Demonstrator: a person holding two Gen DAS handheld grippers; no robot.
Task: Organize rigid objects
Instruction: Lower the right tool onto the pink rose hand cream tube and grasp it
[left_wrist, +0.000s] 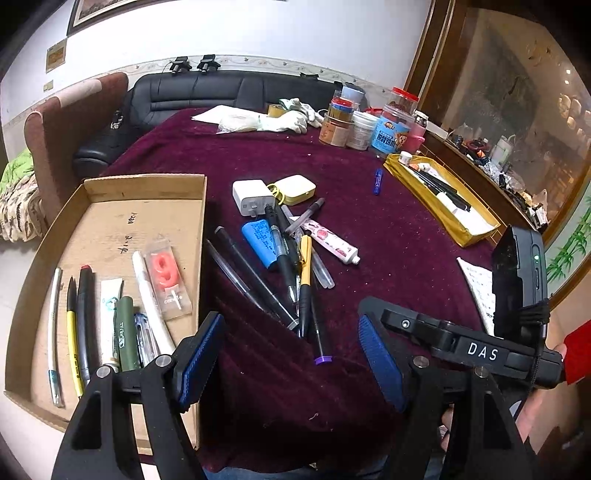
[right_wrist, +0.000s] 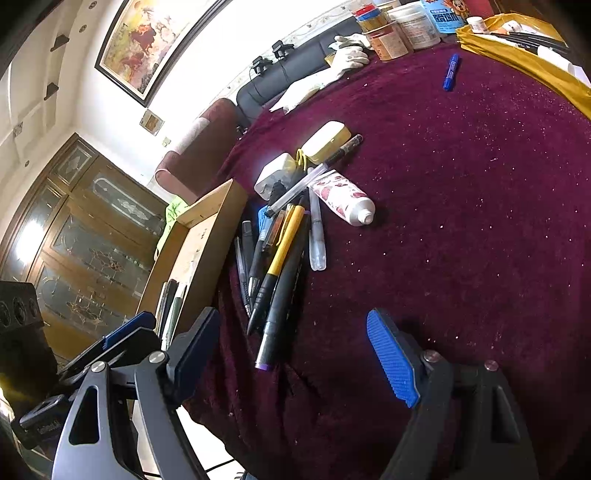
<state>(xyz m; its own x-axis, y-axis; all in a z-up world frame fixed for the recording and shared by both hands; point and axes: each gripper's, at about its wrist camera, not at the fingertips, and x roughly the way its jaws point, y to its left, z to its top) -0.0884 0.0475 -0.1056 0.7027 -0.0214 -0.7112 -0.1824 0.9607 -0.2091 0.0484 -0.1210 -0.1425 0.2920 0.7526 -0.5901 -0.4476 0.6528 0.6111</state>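
Left wrist view: pen pile (left_wrist: 291, 266) lies on the maroon velvet cloth (left_wrist: 399, 229), long axes mostly 12-to-6, purple-tipped marker (left_wrist: 320, 347) nearest. Cardboard tray (left_wrist: 155, 192) at 9 o'clock holds sorted pens; floral tube (left_wrist: 328, 240) crosses the pile. Left gripper (left_wrist: 291, 362) and right gripper (right_wrist: 291, 365) stand open, empty.

"DAS" is printed in white on the black body of the right tongs (left_wrist: 484, 350). A red numeral "9" is seen on the packaged candle (left_wrist: 167, 275), whose wrapper is marked "candle". Remaining labels cannot be read.
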